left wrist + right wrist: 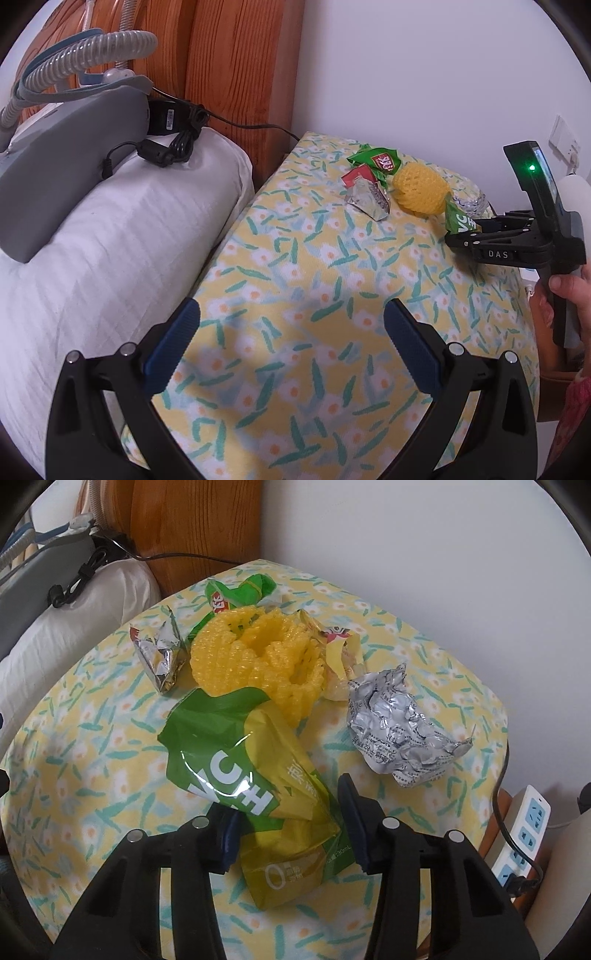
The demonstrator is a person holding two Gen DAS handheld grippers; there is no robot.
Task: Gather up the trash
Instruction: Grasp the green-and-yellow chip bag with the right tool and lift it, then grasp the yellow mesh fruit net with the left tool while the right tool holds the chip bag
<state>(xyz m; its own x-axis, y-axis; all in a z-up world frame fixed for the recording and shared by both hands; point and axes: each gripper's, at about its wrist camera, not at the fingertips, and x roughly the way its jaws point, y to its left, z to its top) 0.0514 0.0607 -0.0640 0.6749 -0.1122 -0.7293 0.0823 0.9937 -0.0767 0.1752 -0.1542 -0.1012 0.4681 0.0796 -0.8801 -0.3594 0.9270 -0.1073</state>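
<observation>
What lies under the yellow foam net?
The yellow foam net rests on the floral cloth, overlapping a green wrapper behind it and a yellow-green label in front. Anything beneath its middle is covered.

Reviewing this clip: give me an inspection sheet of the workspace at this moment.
Surface: yellow floral cushion.
Job's things: green-yellow plastic wrapper, yellow foam net, crumpled silver foil, small foil packet, green snack wrapper.
Clutter: grey machine with ribbed hose on white pillow.
Grippers: left gripper open, empty; right gripper straddling the green-yellow wrapper, grip unclear.
Cables: black cord bundle; white power strip.
Surroundings: wooden headboard, white wall.
</observation>
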